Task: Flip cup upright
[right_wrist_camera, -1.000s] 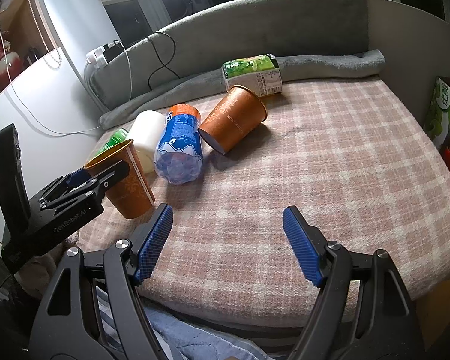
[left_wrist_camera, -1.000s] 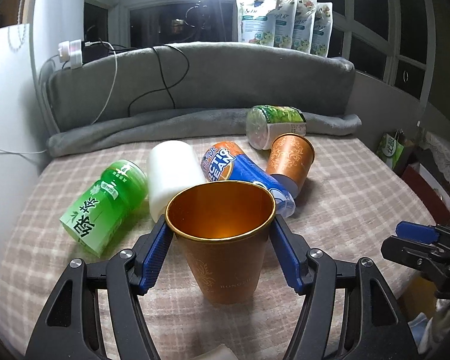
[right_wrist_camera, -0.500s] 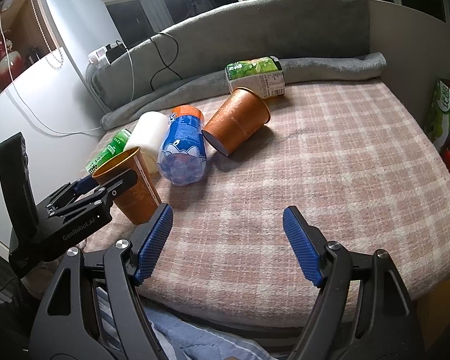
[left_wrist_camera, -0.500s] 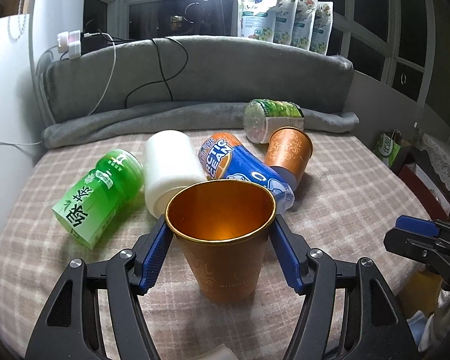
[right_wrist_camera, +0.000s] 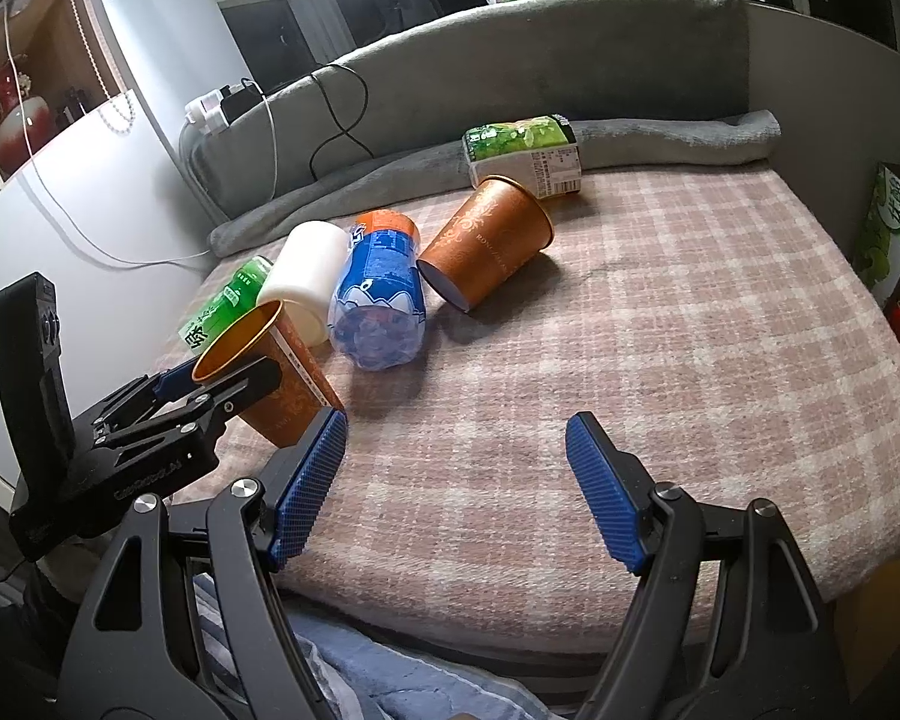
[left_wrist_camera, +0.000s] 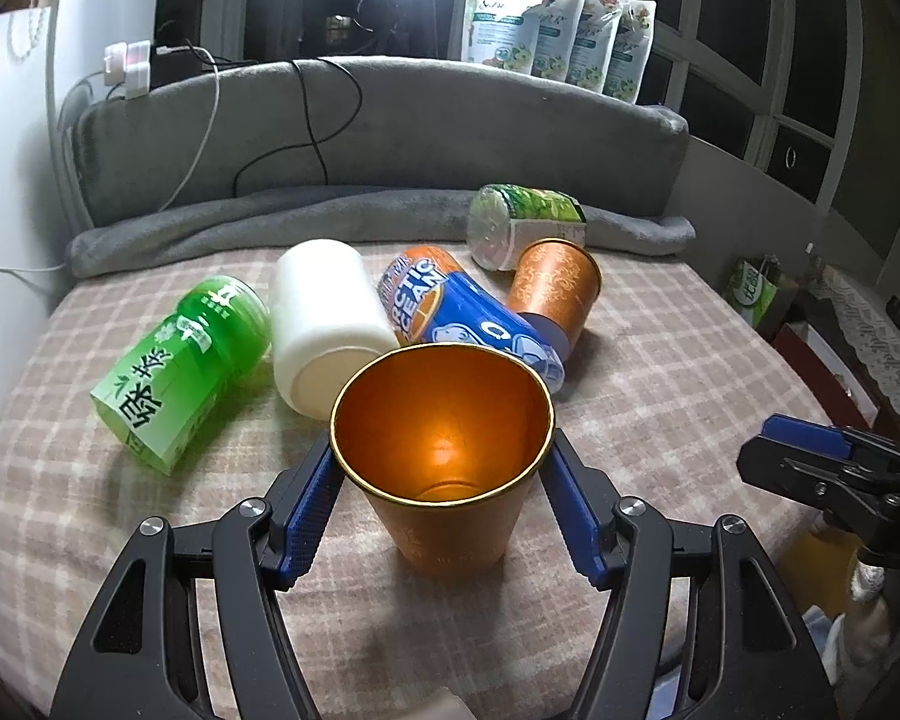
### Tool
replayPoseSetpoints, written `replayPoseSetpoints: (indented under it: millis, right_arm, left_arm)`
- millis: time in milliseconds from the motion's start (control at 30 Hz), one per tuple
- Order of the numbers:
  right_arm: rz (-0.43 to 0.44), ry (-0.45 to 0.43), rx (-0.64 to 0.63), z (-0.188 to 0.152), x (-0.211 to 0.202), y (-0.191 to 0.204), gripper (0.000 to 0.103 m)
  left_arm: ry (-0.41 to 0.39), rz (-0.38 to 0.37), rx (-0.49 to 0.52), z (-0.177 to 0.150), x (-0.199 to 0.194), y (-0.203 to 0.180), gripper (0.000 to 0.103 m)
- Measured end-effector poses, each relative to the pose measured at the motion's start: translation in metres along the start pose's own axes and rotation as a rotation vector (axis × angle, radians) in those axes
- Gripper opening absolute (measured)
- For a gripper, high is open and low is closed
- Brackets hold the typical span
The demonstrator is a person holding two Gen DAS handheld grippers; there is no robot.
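Note:
An orange cup (left_wrist_camera: 444, 456) with a gold rim stands mouth up between the blue pads of my left gripper (left_wrist_camera: 441, 504), which is shut on it; its base is at or just above the plaid bed cover (left_wrist_camera: 660, 420). In the right wrist view the same cup (right_wrist_camera: 270, 372) tilts slightly in the left gripper (right_wrist_camera: 210, 396). A second orange cup (left_wrist_camera: 555, 291) lies on its side further back, also in the right wrist view (right_wrist_camera: 486, 249). My right gripper (right_wrist_camera: 456, 486) is open and empty over the cover's near edge.
A green bottle (left_wrist_camera: 180, 366), a white roll (left_wrist_camera: 324, 324) and a blue-and-orange bottle (left_wrist_camera: 462, 318) lie on their sides behind the held cup. A green-labelled carton (right_wrist_camera: 525, 156) lies near the grey headboard (left_wrist_camera: 390, 126). Pouches (left_wrist_camera: 558, 30) stand on top of the headboard.
The left gripper, still holding the cup, has risen and tipped to look more steeply down at the bed; the cup shows more of its inside. The right gripper has barely moved.

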State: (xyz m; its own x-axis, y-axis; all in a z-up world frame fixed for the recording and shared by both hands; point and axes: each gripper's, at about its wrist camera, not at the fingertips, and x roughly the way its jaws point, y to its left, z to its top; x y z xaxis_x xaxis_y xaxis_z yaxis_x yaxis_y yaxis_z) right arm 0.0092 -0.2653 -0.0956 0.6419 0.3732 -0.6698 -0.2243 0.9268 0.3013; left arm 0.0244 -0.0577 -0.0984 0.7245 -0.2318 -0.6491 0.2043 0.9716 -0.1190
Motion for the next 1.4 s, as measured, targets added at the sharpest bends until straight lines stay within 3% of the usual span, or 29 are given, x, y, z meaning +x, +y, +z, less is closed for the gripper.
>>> replayPoseSetpoints:
  millis: [400,500,567,767,1033,1100,1233,1400]
  right_arm:
    - [0.009,-0.013,-0.02,0.0,-0.003,0.006,0.079]
    - [0.007,-0.023,-0.037,0.0,-0.004,0.01,0.079]
    - [0.005,-0.029,-0.048,0.001,-0.005,0.013,0.079]
    - [-0.02,-0.081,-0.088,0.003,-0.012,0.023,0.082]
    - [-0.134,-0.255,-0.156,0.017,-0.032,0.035,0.09]
    - [-0.177,-0.304,-0.174,0.02,-0.038,0.039,0.09]
    - [-0.247,-0.414,-0.193,0.029,-0.051,0.043,0.103]
    - [-0.311,-0.493,-0.202,0.036,-0.061,0.047,0.103]
  left_arm:
    - [0.053,-0.08,-0.003,-0.005,-0.008,0.001,0.07]
    - [0.052,-0.092,0.005,-0.008,-0.013,0.001,0.071]
    - [0.048,-0.099,0.013,-0.009,-0.017,0.0,0.078]
    - [0.032,-0.106,0.006,-0.012,-0.03,0.005,0.078]
    - [-0.161,-0.041,0.014,-0.003,-0.078,0.013,0.078]
    - [-0.227,-0.01,0.009,0.001,-0.09,0.016,0.082]
    - [-0.369,0.086,-0.008,0.01,-0.114,0.022,0.082]
    - [-0.466,0.146,-0.033,0.021,-0.128,0.028,0.083]
